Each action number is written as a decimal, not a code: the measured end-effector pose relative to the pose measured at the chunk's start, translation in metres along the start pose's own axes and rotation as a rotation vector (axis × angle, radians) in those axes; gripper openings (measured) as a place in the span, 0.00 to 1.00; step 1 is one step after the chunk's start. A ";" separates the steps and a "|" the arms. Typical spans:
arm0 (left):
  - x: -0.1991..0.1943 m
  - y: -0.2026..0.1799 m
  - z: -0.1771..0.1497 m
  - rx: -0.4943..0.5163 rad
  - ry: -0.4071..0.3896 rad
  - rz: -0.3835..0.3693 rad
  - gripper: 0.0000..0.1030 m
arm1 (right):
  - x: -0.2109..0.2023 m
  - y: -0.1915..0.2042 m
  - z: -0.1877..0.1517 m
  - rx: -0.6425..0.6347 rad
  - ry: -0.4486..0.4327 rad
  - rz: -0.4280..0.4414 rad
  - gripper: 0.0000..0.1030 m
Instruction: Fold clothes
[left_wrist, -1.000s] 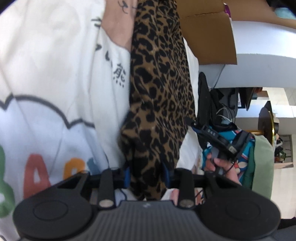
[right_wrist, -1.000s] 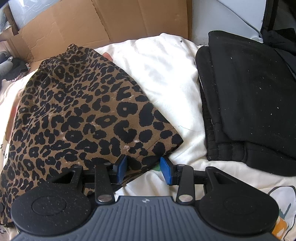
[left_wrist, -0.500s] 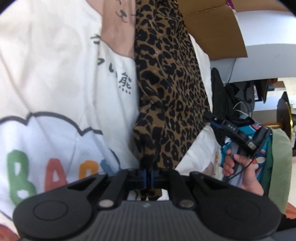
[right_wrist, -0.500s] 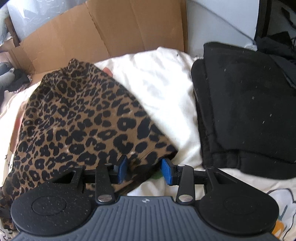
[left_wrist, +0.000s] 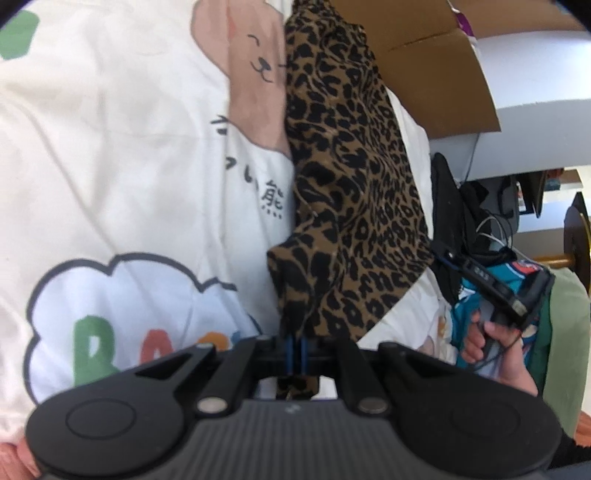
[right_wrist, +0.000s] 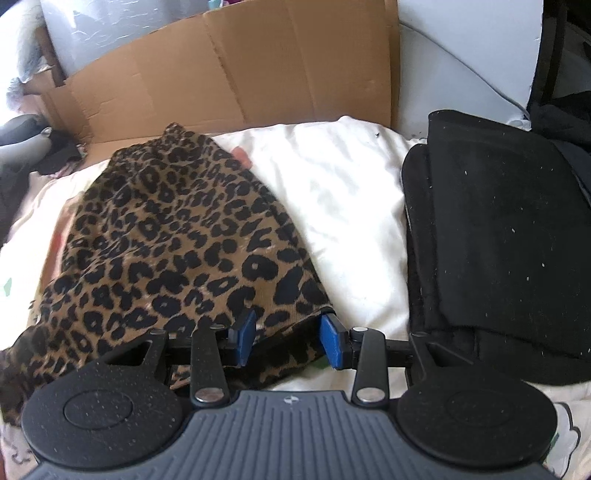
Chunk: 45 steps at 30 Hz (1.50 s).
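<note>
Bare white sheet (right_wrist: 343, 206) separates leopard garment (right_wrist: 177, 236) from black stack (right_wrist: 495, 236).

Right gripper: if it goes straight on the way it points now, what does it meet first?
The right gripper is open with the leopard-print garment corner already between its fingers, so it would meet that cloth first, probably at once; depth is hard to judge.

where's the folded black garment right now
In the right wrist view, the folded black garment lies at the right on the white printed sheet, beside the leopard-print garment and apart from it.

Matt leopard cloth (right_wrist: 177, 236), linty black fabric (right_wrist: 498, 229), corrugated cardboard (right_wrist: 229, 74), matt plastic fingers (right_wrist: 334, 341).
</note>
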<state>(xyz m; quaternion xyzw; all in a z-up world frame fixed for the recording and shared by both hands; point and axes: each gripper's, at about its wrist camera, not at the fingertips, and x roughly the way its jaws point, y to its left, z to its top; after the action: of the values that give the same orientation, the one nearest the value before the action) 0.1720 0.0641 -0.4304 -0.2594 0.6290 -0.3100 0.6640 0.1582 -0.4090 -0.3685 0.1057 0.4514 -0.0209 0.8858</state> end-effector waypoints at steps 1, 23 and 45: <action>-0.001 0.001 0.000 -0.001 -0.003 0.001 0.04 | -0.004 -0.003 0.000 0.008 -0.008 0.006 0.42; -0.029 0.010 0.005 0.027 -0.046 0.077 0.04 | 0.048 -0.028 0.003 -0.003 0.109 0.081 0.26; -0.120 0.011 0.005 0.018 -0.153 0.168 0.04 | -0.020 0.004 -0.028 0.154 0.185 0.264 0.04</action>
<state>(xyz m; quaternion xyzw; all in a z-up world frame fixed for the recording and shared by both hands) 0.1759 0.1601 -0.3574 -0.2227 0.5932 -0.2382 0.7360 0.1249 -0.4009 -0.3680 0.2331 0.5103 0.0709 0.8247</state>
